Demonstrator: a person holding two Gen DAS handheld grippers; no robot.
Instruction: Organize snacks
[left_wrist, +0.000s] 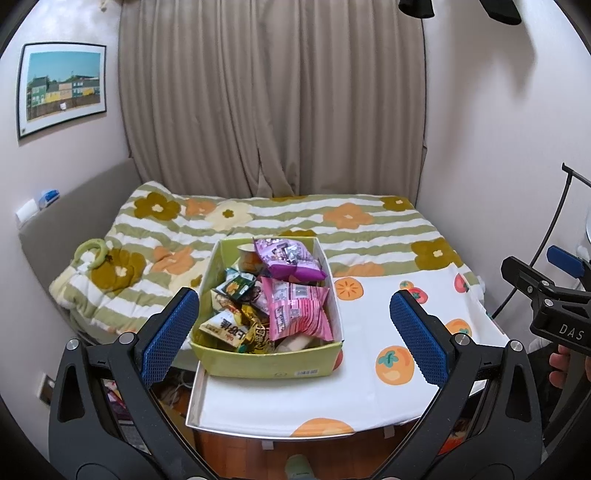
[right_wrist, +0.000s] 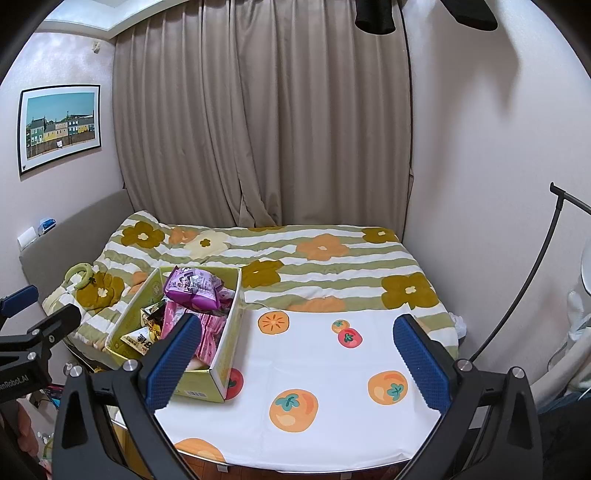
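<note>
A yellow-green cardboard box (left_wrist: 273, 367) stands on the left part of a table with a white fruit-print cloth (left_wrist: 373, 373). It is heaped with snacks: a purple bag (left_wrist: 291, 258) at the back, a pink bag (left_wrist: 295, 314) in the middle, small gold and green packets (left_wrist: 236, 306) on the left. My left gripper (left_wrist: 295, 332) is open, held back from the box with nothing between its blue pads. The right wrist view shows the same box (right_wrist: 199, 391) at lower left. My right gripper (right_wrist: 295, 362) is open over the bare cloth (right_wrist: 325, 369) to the right of the box.
A bed with a green-striped flower blanket (left_wrist: 369, 229) lies behind the table, a green ring toy (left_wrist: 92, 251) on its left. Beige curtains (left_wrist: 273, 96) hang behind. A dark stand pole (right_wrist: 532, 273) leans at the right wall. The right gripper's body (left_wrist: 546, 299) shows at the far right.
</note>
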